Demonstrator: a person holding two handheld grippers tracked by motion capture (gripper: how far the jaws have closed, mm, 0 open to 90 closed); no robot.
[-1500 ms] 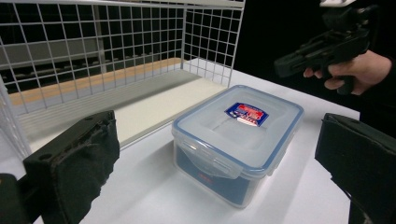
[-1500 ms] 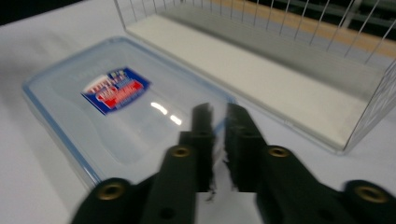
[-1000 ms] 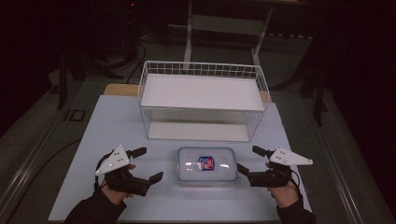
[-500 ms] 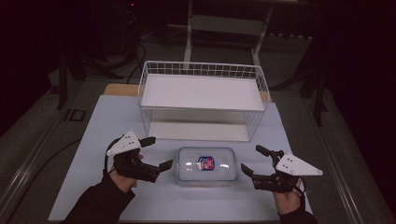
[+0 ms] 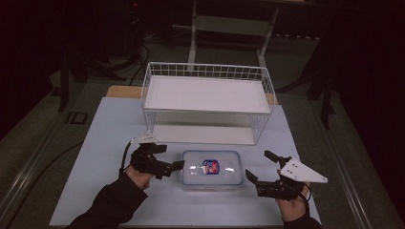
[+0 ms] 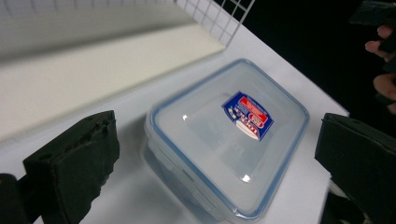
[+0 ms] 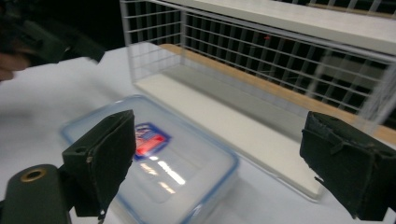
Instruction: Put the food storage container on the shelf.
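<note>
A clear lidded plastic container (image 5: 210, 168) with a blue rim and a red and blue label lies flat on the white table (image 5: 110, 138), in front of the wire basket. My left gripper (image 5: 171, 156) is open at the container's left end, one fingertip almost at its corner. In the left gripper view the container (image 6: 224, 140) lies just ahead between the wide-apart jaws of the left gripper (image 6: 217, 140). My right gripper (image 5: 258, 164) is open just off the container's right end. In the right gripper view the container (image 7: 154, 163) sits low and left, blurred, beyond the right gripper (image 7: 219, 149).
A white wire basket (image 5: 205, 102) lies on its side behind the container, its open face toward me and a white board (image 5: 200, 136) as its floor. A wooden strip (image 5: 122, 91) runs along the table's far edge. Dark floor surrounds the table.
My left gripper has moved right and forward up to the container's left end. My right gripper has dropped slightly toward the near edge. The container has not moved.
</note>
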